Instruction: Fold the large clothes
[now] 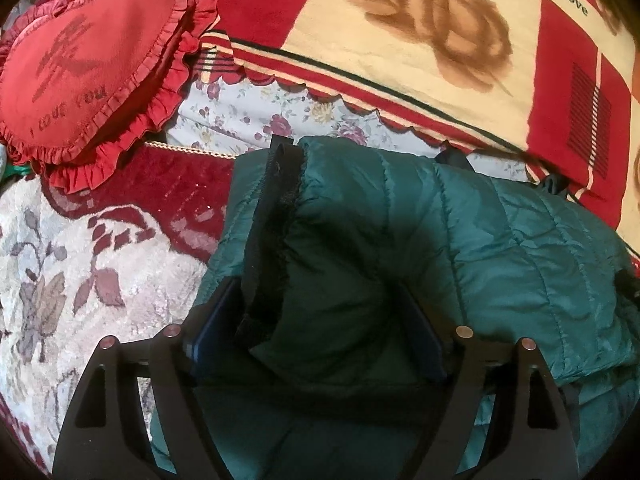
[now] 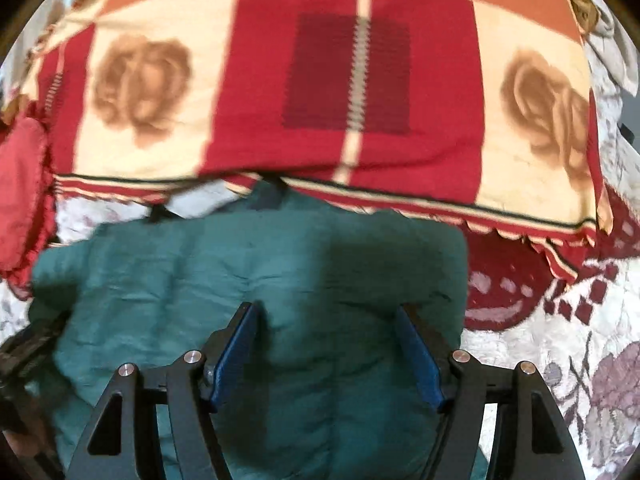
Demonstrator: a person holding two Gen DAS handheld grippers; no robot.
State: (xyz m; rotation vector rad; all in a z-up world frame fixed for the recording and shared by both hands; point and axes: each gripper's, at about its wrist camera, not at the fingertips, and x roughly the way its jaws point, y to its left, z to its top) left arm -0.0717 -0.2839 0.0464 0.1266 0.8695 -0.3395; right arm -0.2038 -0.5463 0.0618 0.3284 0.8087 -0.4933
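— Where's the jacket?

— The green quilted jacket lies bunched on the bed, over a cream and maroon floral bedspread. A fold of it with a black trim strip stands up between the fingers of the left tool.

— Is that tool clenched on it?

— Its jaws stand fairly wide, with the puffy fabric filling the gap and pressing against both blue pads, so it reads as grasping that fold (the right pad is mostly in shadow).

— And the right tool?

— The right tool sits released above the jacket, jaws spread, blue pads bare, fabric lying flat beneath them. That view is motion-blurred, so I cannot tell whether the fingertips touch the cloth.

— What's around it?

— Just beyond the jacket's far edge, a red and cream blanket with brown rose prints (the word "love" shows near its corner) overlaps a pale flowered sheet. To the left, a red heart-shaped ruffled pillow rests on the bedspread, near the jacket but apart from it.
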